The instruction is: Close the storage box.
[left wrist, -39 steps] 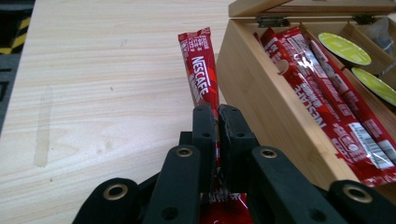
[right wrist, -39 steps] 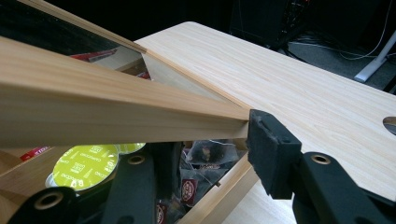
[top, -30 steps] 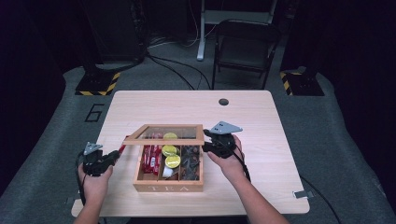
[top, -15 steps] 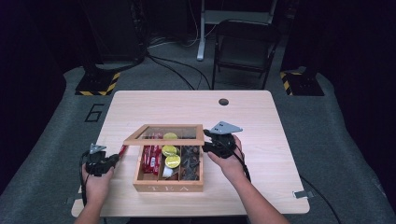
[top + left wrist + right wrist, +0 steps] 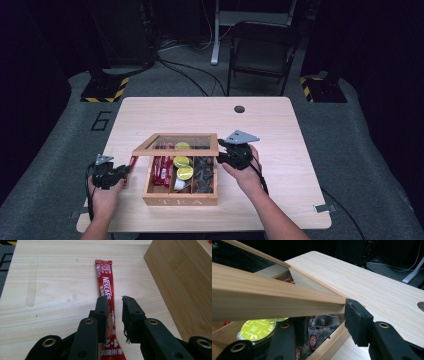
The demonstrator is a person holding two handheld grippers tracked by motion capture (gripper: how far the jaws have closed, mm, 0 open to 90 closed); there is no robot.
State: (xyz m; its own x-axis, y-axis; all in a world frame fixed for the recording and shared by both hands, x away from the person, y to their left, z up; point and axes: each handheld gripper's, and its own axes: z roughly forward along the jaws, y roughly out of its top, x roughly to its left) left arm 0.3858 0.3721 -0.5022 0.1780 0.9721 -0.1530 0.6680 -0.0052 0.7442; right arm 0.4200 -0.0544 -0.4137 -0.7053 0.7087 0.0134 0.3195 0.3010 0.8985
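Note:
A wooden tea box [image 5: 180, 201] stands at the table's front middle. It holds red sachets [image 5: 162, 169], yellow capsules [image 5: 184, 173] [image 5: 257, 328] and dark tea bags [image 5: 202, 172]. My right gripper [image 5: 222, 155] [image 5: 327, 315] is shut on the front right corner of the glass-paned lid [image 5: 175, 149] [image 5: 262, 300] and holds it raised. To the left of the box, my left gripper [image 5: 125, 170] [image 5: 115, 300] has just been opening. A red Nescafe sachet [image 5: 106, 282] [image 5: 133, 161] lies flat on the table between its parted jaws, and the pads do not press on it.
The box's side wall [image 5: 180, 277] stands close on the right in the left gripper view. The table [image 5: 280, 135] has a cable hole [image 5: 239, 109] at its back. A folding chair [image 5: 262, 55] stands behind the table. Bare wood lies left of the sachet.
The left jaws have parted, letting go of the red sachet, which now lies on the table. The right gripper and the raised lid have not moved.

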